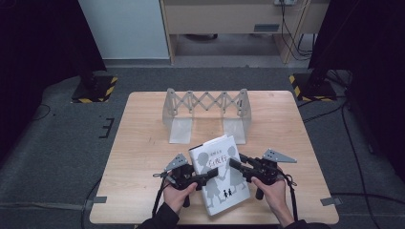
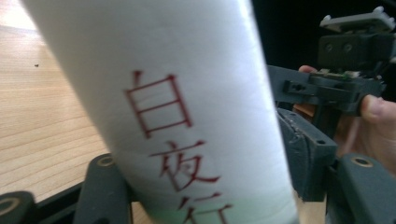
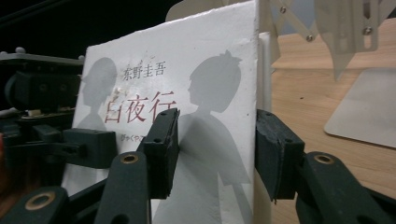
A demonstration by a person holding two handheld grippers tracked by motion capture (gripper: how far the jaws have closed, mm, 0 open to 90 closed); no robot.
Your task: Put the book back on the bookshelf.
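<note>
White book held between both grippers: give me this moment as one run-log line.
object: white book lifted, tilted | left gripper: clamps spine side | right gripper: jaws around opposite edge | bookend rack: empty, behind | table: wooden

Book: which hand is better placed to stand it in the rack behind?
Left, probably: the left gripper clamps the book by its spine, while the right gripper straddles the page edge, its grip unclear.

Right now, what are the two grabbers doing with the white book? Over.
Left gripper clamped on white book at its spine side. Right gripper around its page edge, grip uncertain. Book tilted up off table. Folding rack stands behind, path open.
</note>
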